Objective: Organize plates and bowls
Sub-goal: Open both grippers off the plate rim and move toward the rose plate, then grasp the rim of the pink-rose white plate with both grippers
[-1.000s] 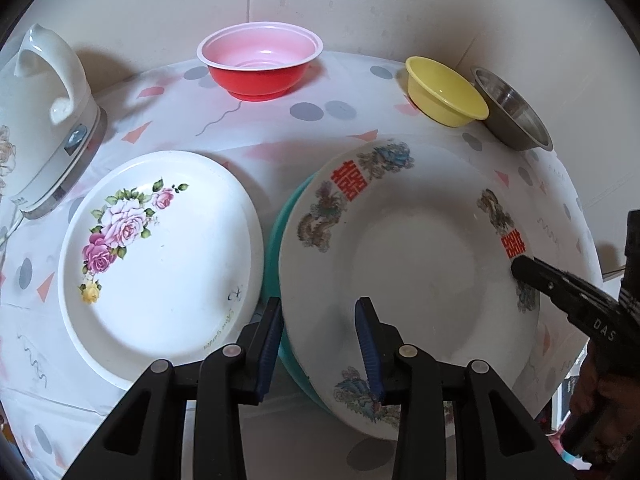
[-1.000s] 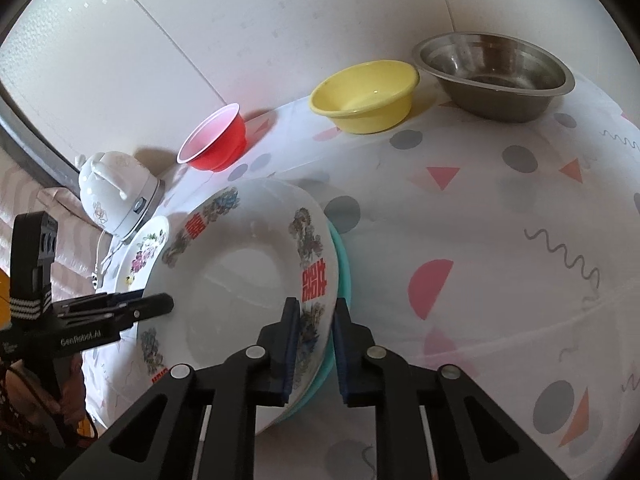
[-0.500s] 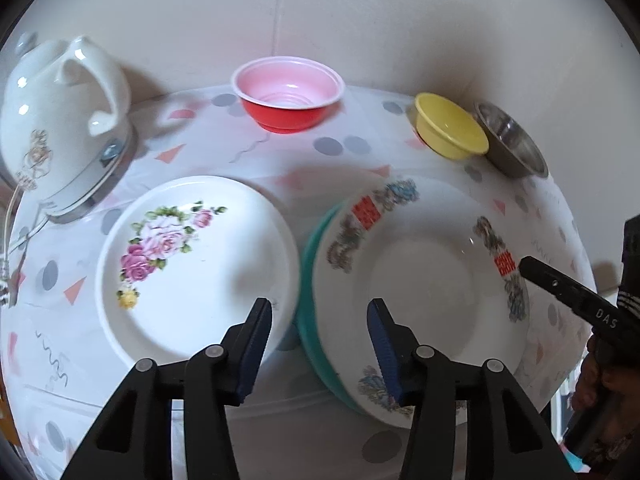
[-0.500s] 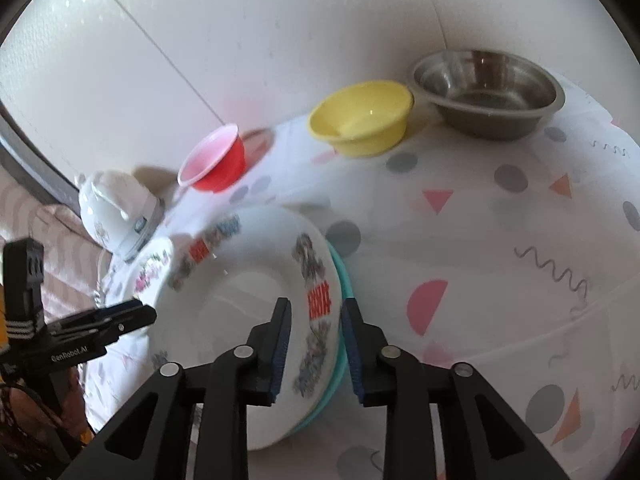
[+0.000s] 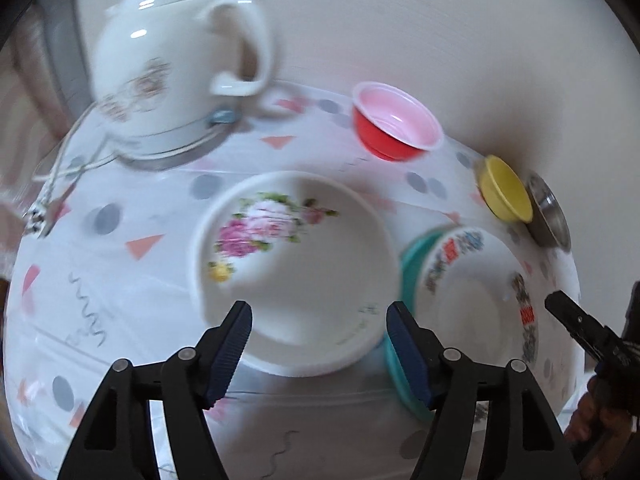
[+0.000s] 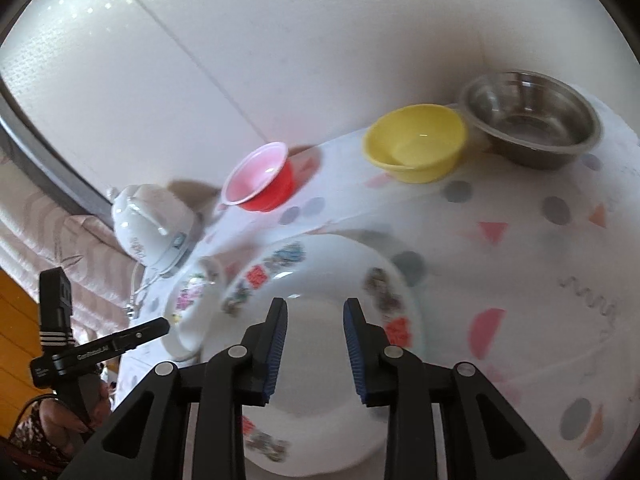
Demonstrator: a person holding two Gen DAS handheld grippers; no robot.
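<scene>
A white plate with pink roses lies on the patterned tablecloth. My left gripper hovers over its near edge, the jaws opening wide and gripping nothing. To the right, a white plate with red characters rests on a teal plate. My right gripper stands open above that top plate, its pads clear of it. Along the back stand a red bowl, a yellow bowl and a steel bowl.
A white electric kettle with its cord stands at the back left, close to the rose plate. The wall runs right behind the bowls. A person's hand holds each gripper handle. The cloth-covered table lies bare to the right of the plates.
My left gripper has swung left from the stacked plates to the rose plate and spread its jaws. My right gripper's jaws have parted from the patterned plate's rim and lifted a little.
</scene>
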